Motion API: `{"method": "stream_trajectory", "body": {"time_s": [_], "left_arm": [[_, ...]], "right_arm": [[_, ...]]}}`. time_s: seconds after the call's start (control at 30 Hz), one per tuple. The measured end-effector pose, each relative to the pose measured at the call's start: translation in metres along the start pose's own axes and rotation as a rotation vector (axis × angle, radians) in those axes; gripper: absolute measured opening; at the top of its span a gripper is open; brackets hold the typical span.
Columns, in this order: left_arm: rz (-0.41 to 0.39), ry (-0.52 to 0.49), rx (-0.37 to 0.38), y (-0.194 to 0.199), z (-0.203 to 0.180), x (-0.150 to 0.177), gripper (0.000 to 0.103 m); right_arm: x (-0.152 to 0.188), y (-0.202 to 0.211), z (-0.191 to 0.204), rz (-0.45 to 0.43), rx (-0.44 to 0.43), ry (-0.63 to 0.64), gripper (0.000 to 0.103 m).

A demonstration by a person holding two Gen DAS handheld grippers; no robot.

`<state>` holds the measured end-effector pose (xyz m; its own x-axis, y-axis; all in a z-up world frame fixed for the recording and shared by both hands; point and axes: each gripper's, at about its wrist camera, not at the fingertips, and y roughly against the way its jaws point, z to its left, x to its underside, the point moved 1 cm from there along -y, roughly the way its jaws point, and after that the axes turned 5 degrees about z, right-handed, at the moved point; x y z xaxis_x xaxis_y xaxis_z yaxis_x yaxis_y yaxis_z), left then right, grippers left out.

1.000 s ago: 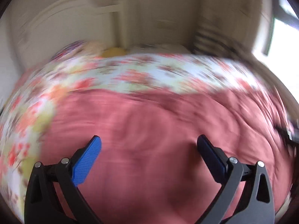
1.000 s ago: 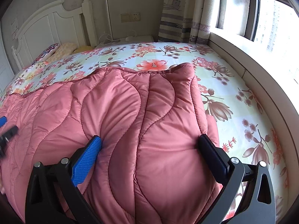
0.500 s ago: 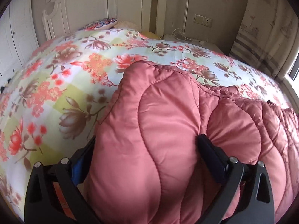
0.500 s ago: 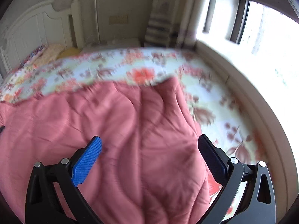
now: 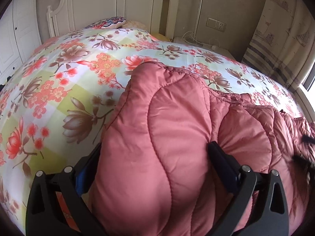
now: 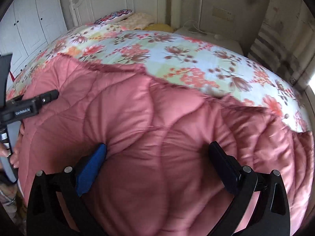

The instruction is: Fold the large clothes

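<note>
Both grippers, left [image 5: 155,161] and right [image 6: 157,157], jaws spread wide, straddle the puffy pink quilted coat [image 5: 177,127] on the floral-sheeted bed [image 5: 59,82], gripping nothing.

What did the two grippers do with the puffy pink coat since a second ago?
The left gripper swung left to the pink coat's edge and now straddles a puffy fold, fingers wide. The right gripper turned left too and pushed onto the coat; a ridge now bulges between its fingers. Neither has closed. The flowered bedspread and pillows stayed put.
</note>
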<state>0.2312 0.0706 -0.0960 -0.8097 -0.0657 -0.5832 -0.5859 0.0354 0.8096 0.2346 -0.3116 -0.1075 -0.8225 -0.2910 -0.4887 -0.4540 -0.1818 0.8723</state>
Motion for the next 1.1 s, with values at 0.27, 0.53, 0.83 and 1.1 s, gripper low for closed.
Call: {"method": "stream_trajectory", "body": {"time_s": [0.27,0.53,0.83,1.1], "left_arm": [[0.009,-0.023,-0.001,-0.001,-0.005,0.000,0.101],[-0.093,-0.027,-0.009,0.050,-0.042,-0.028,0.101],[-0.031,-0.501,0.004,-0.003,-0.199,0.026,0.101],[0.034,-0.328,0.086,0.004,-0.149,-0.013,0.101]], "right_arm": [[0.053,0.007,-0.184,-0.015,0.200,-0.597,0.098],[0.067,0.011,-0.176,-0.054,0.272,-0.575,0.098],[0.065,0.018,-0.170,-0.084,0.303,-0.570,0.098],[0.070,0.022,-0.170,-0.091,0.271,-0.592,0.098]]}}
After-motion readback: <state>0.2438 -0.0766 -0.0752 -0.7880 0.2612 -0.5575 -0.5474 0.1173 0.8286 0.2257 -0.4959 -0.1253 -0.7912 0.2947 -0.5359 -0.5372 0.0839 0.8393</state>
